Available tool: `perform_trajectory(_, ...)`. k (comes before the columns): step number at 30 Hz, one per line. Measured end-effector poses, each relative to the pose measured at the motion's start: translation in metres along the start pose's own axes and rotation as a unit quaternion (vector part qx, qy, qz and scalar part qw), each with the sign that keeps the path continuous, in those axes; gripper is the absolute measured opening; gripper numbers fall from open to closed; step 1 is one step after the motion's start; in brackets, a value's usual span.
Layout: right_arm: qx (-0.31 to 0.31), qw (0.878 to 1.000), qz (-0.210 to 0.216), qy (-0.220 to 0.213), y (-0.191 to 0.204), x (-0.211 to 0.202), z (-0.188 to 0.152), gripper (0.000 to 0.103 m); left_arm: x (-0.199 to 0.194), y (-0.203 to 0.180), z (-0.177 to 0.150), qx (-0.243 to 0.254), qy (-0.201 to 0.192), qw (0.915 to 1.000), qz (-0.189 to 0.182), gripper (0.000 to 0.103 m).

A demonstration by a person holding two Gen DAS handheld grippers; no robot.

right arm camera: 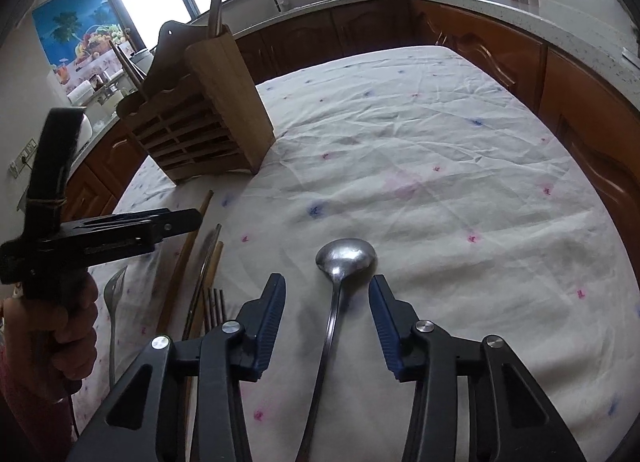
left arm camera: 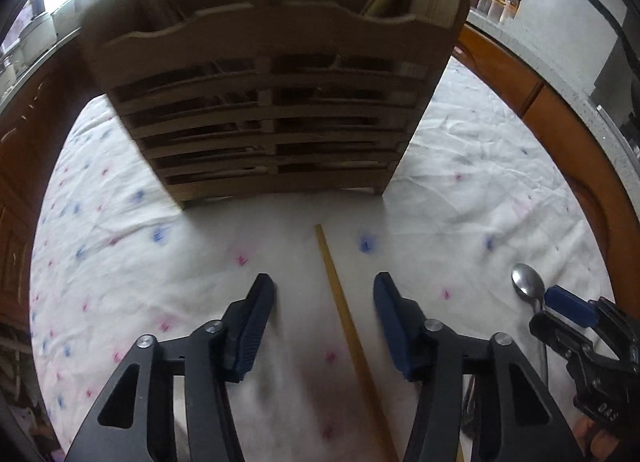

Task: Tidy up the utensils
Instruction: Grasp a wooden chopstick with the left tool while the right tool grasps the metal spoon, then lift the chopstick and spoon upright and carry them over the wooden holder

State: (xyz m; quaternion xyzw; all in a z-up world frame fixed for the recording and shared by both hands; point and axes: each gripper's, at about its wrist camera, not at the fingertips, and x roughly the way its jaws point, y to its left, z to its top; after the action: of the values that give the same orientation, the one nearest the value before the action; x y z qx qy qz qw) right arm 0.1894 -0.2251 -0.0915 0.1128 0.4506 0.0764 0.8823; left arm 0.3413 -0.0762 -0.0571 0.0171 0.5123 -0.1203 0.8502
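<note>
A wooden utensil holder [left arm camera: 272, 110] stands on the white tablecloth and holds some sticks and a metal handle; it also shows in the right wrist view [right arm camera: 200, 122]. My left gripper [left arm camera: 324, 290] is open, its jaws on either side of a yellow chopstick [left arm camera: 348, 326] lying on the cloth. My right gripper [right arm camera: 327, 290] is open around the handle of a metal spoon [right arm camera: 346, 258] that lies flat. The spoon [left arm camera: 528, 286] and right gripper [left arm camera: 572, 306] also show at the right of the left wrist view.
Left of the spoon lie a fork [right arm camera: 114, 294], more chopsticks [right arm camera: 180, 266] and other metal utensils [right arm camera: 212, 302]. The left gripper body [right arm camera: 80, 234] is at the left. Wooden cabinets [right arm camera: 520, 54] and a counter surround the table.
</note>
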Motion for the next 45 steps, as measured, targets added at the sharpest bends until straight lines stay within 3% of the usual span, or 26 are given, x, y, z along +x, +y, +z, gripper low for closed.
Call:
perform_trajectory(4,-0.010,1.000,-0.008,0.006,0.002,0.008,0.002,0.038,0.013,-0.009,0.006,0.019,-0.005,0.9996,0.022,0.045)
perform_trajectory(6,-0.014,1.000,-0.012,0.008,0.004,0.010,0.004,0.036,0.018,-0.014,0.007,0.031,-0.011,0.9989,0.032,0.036)
perform_trajectory(8,-0.022,1.000,-0.019,0.010,0.006,0.011,0.004,0.030,0.019,-0.020,0.005,0.040,-0.015,0.9988,0.025,0.017)
perform_trajectory(10,-0.032,0.999,-0.028,0.011,0.008,0.012,0.004,0.027,0.021,-0.023,0.004,0.046,-0.018,0.9985,0.023,0.010)
perform_trajectory(13,-0.040,0.999,-0.033,0.013,0.008,0.012,0.003,0.022,0.023,-0.025,0.002,0.045,-0.022,0.9985,0.021,0.009)
perform_trajectory(14,-0.041,0.999,-0.033,0.014,0.008,0.011,0.002,0.009,0.023,-0.025,0.002,0.043,-0.023,0.9987,0.019,0.007)
perform_trajectory(15,-0.039,0.999,-0.029,0.014,0.007,0.012,0.002,0.005,0.023,-0.023,0.001,0.039,-0.024,0.9988,0.015,0.007)
perform_trajectory(21,-0.014,1.000,0.010,0.001,0.001,0.003,0.002,0.004,0.011,-0.010,-0.004,0.011,-0.039,0.9990,-0.018,0.004)
perform_trajectory(29,-0.014,0.999,0.028,-0.030,0.007,-0.020,0.011,0.004,-0.024,0.001,-0.018,-0.010,-0.071,0.9962,-0.049,0.004)
perform_trajectory(45,-0.038,0.994,0.045,-0.088,0.034,-0.068,0.019,0.002,-0.137,0.032,-0.062,-0.030,-0.151,0.9848,-0.079,0.004)
